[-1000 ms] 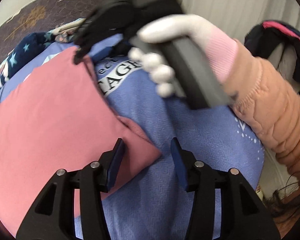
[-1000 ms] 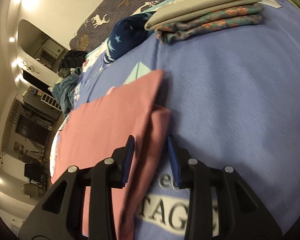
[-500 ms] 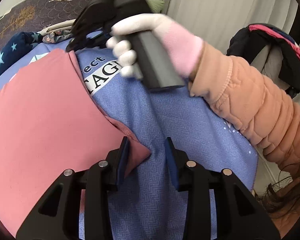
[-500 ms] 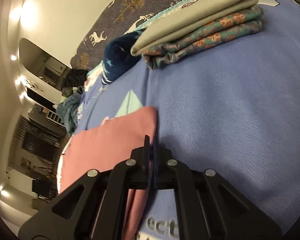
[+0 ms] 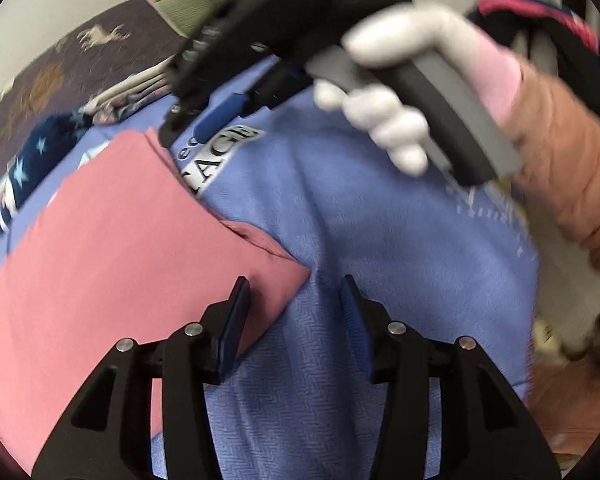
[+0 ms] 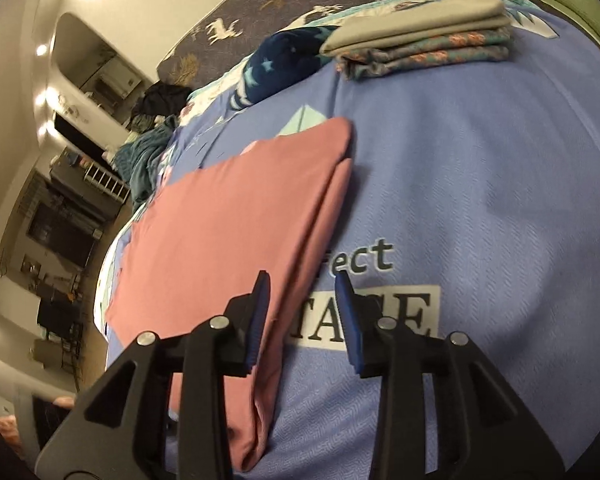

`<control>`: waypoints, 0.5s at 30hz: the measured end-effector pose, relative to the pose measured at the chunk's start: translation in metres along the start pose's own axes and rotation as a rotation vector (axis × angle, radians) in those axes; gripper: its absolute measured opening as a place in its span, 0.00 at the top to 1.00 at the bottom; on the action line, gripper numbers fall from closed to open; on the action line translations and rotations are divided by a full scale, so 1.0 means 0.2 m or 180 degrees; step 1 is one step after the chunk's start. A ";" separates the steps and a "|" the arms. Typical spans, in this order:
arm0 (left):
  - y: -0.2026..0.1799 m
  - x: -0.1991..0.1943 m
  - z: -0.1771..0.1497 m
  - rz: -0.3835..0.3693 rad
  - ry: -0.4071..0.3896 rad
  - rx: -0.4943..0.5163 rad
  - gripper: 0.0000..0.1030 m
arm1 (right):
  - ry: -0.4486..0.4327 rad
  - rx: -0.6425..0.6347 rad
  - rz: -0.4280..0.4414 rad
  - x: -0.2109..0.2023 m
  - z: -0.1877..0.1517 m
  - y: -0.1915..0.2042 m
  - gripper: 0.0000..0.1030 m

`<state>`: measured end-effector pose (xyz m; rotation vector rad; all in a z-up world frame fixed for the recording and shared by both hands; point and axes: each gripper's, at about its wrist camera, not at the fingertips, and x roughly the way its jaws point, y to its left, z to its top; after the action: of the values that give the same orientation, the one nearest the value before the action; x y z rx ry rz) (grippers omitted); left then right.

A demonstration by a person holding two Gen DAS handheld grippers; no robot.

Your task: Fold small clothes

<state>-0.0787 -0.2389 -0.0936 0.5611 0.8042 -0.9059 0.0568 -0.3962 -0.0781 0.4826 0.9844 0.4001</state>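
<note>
A pink folded garment (image 5: 112, 240) lies flat on the blue bedspread (image 5: 400, 280); it also shows in the right wrist view (image 6: 228, 216). My left gripper (image 5: 294, 300) is open, its jaws straddling the garment's near corner just above the bed. My right gripper (image 6: 302, 300) is open and empty, held over the garment's long edge beside the printed lettering (image 6: 364, 312). In the left wrist view the right gripper (image 5: 220, 104) hangs above the garment's far corner, held by a white-gloved hand (image 5: 384, 120).
A stack of folded clothes (image 6: 420, 44) sits at the far end of the bed, beside a navy star-print cloth (image 6: 288, 64). A dark deer-print headboard (image 6: 300, 0) stands behind. Dark clothes (image 5: 540, 40) hang at the right. The room lies off to the left.
My right gripper was shut on the pink garment's edge half a second ago; it has opened and lifted back. My left gripper has stayed open at the near corner.
</note>
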 end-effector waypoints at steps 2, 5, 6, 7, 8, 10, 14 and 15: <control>0.05 0.02 0.01 -0.0098 -0.0044 -0.0118 0.73 | -0.0009 0.0065 0.0022 -0.01 -0.01 -0.01 0.66; 0.16 0.00 0.02 -0.0594 -0.0159 -0.0432 0.90 | -0.0007 0.0056 0.0028 -0.02 -0.03 0.03 0.65; 0.17 -0.01 0.02 -0.0800 -0.0239 -0.0427 0.90 | -0.0007 0.0045 0.0030 -0.03 -0.04 0.03 0.65; 0.16 0.01 0.03 -0.0943 -0.0213 -0.0405 0.90 | -0.0004 0.0036 0.0034 -0.03 -0.05 0.04 0.65; 0.14 0.03 0.02 -0.1147 -0.0146 -0.0407 0.91 | -0.0001 0.0019 0.0036 -0.03 -0.06 0.05 0.65; 0.08 0.06 0.02 -0.1086 -0.0098 -0.0372 0.91 | -0.0010 -0.0024 0.0019 -0.05 -0.06 0.08 0.65; 0.16 -0.11 0.01 -0.0917 -0.0408 -0.0540 0.71 | -0.0081 -0.0196 -0.0050 -0.09 -0.09 0.16 0.63; 0.21 -0.16 -0.01 -0.0831 -0.0513 -0.0630 0.64 | -0.0088 -0.0253 -0.0119 -0.10 -0.09 0.18 0.63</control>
<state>-0.0561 -0.2000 -0.0650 0.2091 0.8209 -1.0812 0.0276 -0.3733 -0.0538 0.3963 0.9459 0.3965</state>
